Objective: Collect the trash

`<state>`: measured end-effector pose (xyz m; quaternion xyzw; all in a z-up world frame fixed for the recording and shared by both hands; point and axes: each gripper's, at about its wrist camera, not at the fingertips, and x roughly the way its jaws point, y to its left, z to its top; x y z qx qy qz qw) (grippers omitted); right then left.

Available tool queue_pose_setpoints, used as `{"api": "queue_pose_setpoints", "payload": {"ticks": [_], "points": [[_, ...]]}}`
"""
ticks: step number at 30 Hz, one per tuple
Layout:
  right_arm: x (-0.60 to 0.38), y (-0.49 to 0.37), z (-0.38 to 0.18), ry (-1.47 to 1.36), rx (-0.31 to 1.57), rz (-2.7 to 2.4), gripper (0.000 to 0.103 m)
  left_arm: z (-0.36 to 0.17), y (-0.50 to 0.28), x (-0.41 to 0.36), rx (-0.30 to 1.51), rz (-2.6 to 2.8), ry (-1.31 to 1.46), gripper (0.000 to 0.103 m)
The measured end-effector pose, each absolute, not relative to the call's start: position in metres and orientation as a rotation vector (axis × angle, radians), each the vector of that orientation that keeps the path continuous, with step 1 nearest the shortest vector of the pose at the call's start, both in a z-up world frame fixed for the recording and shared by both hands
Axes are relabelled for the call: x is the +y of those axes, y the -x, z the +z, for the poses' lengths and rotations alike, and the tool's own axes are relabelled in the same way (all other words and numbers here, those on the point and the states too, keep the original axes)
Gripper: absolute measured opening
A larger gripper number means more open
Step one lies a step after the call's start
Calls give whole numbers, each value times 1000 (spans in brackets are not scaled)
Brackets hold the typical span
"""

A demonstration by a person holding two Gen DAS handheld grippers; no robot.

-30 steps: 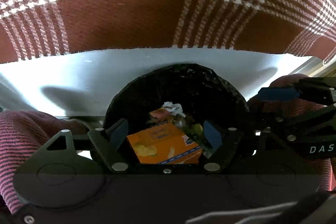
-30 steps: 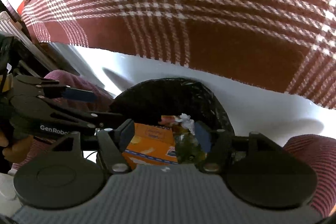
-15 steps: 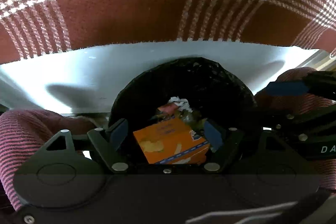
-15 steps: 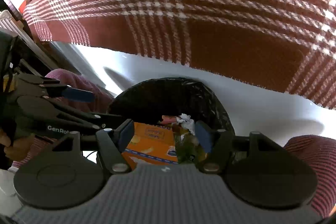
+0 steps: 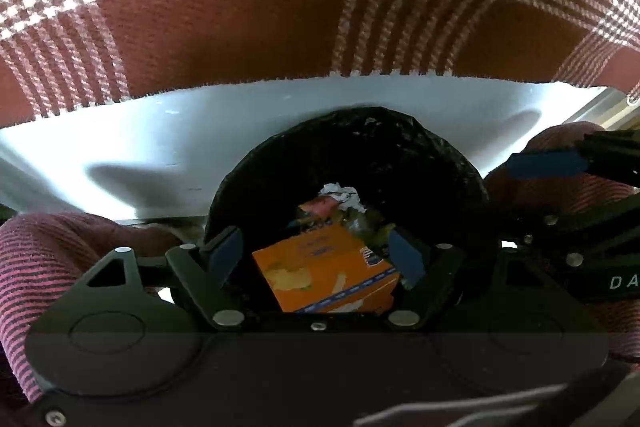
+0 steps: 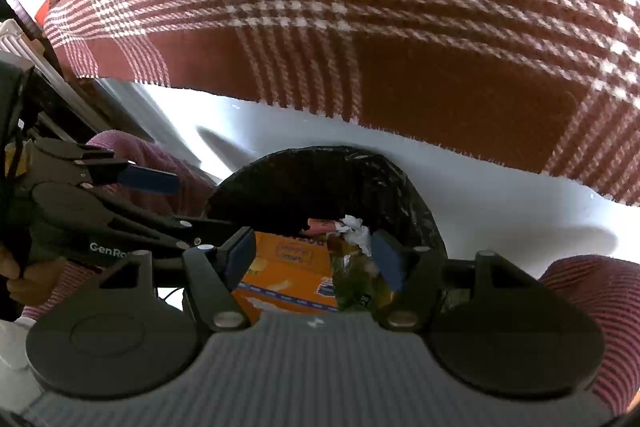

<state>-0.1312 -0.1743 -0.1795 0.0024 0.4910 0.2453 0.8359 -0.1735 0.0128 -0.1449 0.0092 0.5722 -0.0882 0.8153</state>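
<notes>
left tool [image 5: 316, 251] released, fingers spread, nothing pinched between them; it hangs over the mouth of a black-lined bin [image 5: 400, 155]. right tool [image 6: 312, 259] likewise released and empty, over the same bin [image 6: 320, 179] from the other side. the two tools sit just beside each other; each shows in the other's view at the frame edge.

trash is inside the bin: one orange carton [image 5: 324, 271] lying tilted on top, one crumpled white paper [image 5: 340, 193], one pinkish wrapper [image 5: 320, 205], one greenish clear wrapper [image 6: 352, 279] beside the carton. finer count below these cannot be told.

bin rim is round and dark, and its far edge sits against a pale flat surface [image 5: 160, 147]. above that, one plaid cloth [image 5: 280, 7], brown-red and white, ends in a cut edge near the rim. striped pink knees [image 5: 48, 259] flank the bin on both sides, closing the side room. open room lies straight down into the bin mouth.
</notes>
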Motion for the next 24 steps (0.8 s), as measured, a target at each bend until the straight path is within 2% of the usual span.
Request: {"api": "queue_pose_setpoints", "payload": {"ticks": [24], "points": [[-176, 136, -182, -2, 1042, 517, 76, -146, 173, 14, 1208, -185, -66, 78]]}}
